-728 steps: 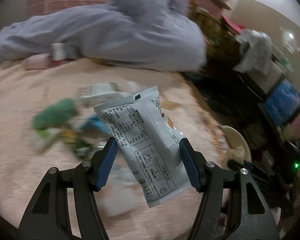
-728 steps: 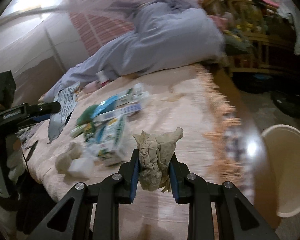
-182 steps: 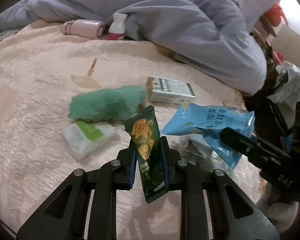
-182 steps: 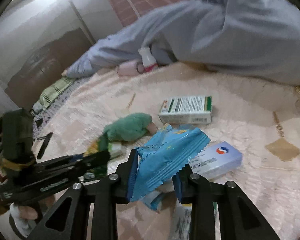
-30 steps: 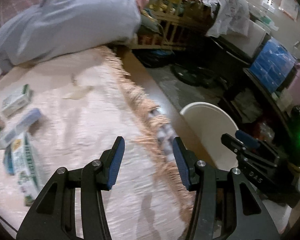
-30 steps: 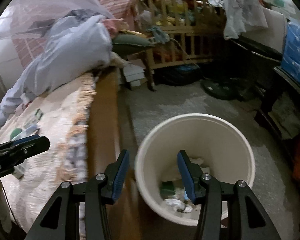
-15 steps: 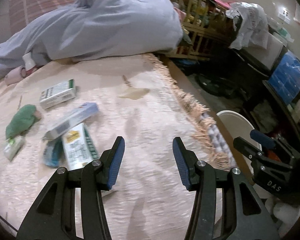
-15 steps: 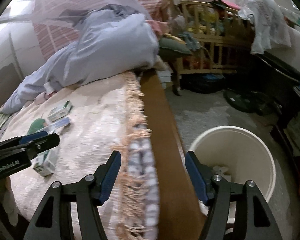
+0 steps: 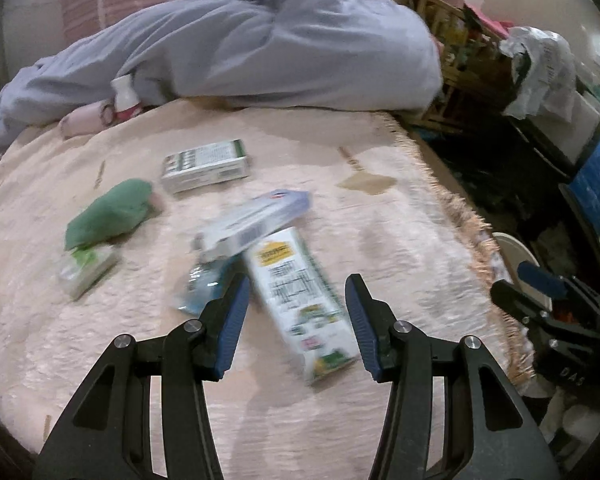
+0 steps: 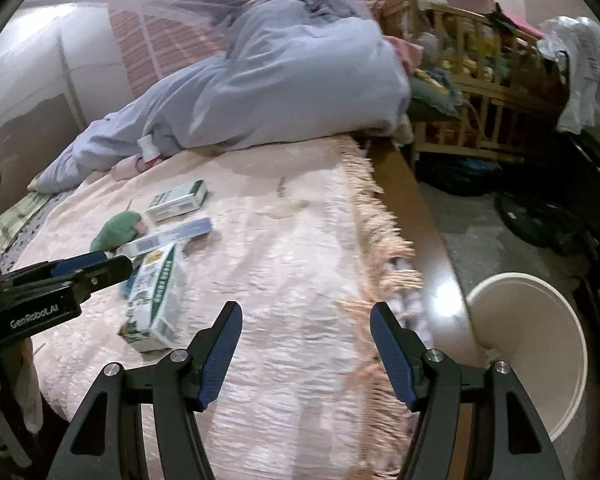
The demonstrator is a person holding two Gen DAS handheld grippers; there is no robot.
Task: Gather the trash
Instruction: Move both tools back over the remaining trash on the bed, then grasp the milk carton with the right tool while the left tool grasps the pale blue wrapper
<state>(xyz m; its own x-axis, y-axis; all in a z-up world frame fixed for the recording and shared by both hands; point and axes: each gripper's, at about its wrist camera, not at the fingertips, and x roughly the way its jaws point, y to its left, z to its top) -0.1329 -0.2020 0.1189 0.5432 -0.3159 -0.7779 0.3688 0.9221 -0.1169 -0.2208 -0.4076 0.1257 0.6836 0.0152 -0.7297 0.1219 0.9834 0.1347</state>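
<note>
Two grippers hang over the pink bedspread (image 9: 380,208), both empty-jawed. Left gripper (image 9: 296,316): fingers apart, nothing clamped, a white-and-green carton (image 9: 300,304) lying flat on the spread below the gap. Right gripper (image 10: 306,344): fingers spread wide, nothing between them, over bare spread near the fringed edge (image 10: 380,240). Beyond the carton lie a blue-white box (image 9: 256,220), partly over it, a blue wrapper (image 9: 200,284), a tissue pack (image 9: 86,270), a green plush (image 9: 110,212), then a green-white box (image 9: 204,164). Cream bin (image 10: 540,340) stands on the floor beside the bed. Farthest, a grey quilt (image 9: 260,40).
</note>
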